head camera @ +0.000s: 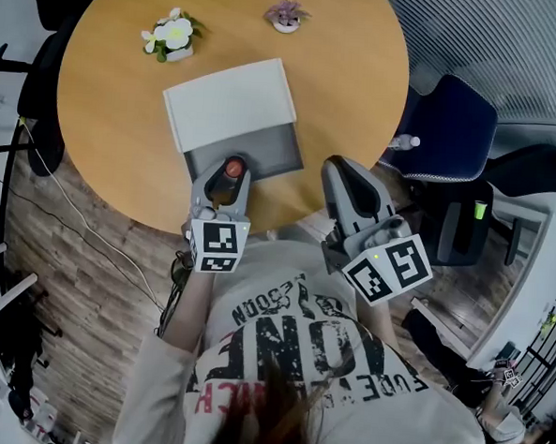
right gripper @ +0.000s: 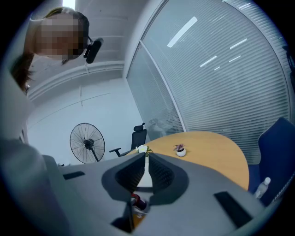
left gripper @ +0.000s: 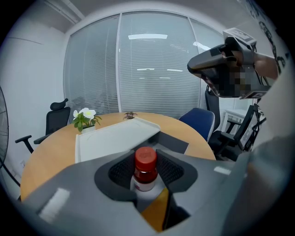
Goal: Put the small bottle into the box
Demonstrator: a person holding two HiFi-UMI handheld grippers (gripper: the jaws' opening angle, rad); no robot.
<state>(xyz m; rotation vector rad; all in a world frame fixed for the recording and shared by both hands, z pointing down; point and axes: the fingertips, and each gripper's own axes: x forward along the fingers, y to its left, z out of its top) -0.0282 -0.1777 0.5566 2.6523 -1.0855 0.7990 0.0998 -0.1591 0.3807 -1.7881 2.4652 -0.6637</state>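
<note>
**Head view.** The left gripper (head camera: 222, 180) carries the small bottle (head camera: 234, 168) at the near rim of the box (head camera: 268, 155), whose white lid (head camera: 229, 101) is slid back towards 12 o'clock on the round worktop (head camera: 106, 112). The open grey compartment lies just past the bottle at 12 o'clock. The right gripper (head camera: 345, 174) is off the worktop's edge at 3 o'clock, so the left is nearer the box.

**Left gripper view.** The jaws are partly apart and clamped on the bottle's body. The bottle stands upright with its red cap (left gripper: 145, 156) uppermost.

**Right gripper view.** The jaws (right gripper: 145, 173) are drawn together to a thin slit with nothing between them. The bottle shows at 6 o'clock below them.
</note>
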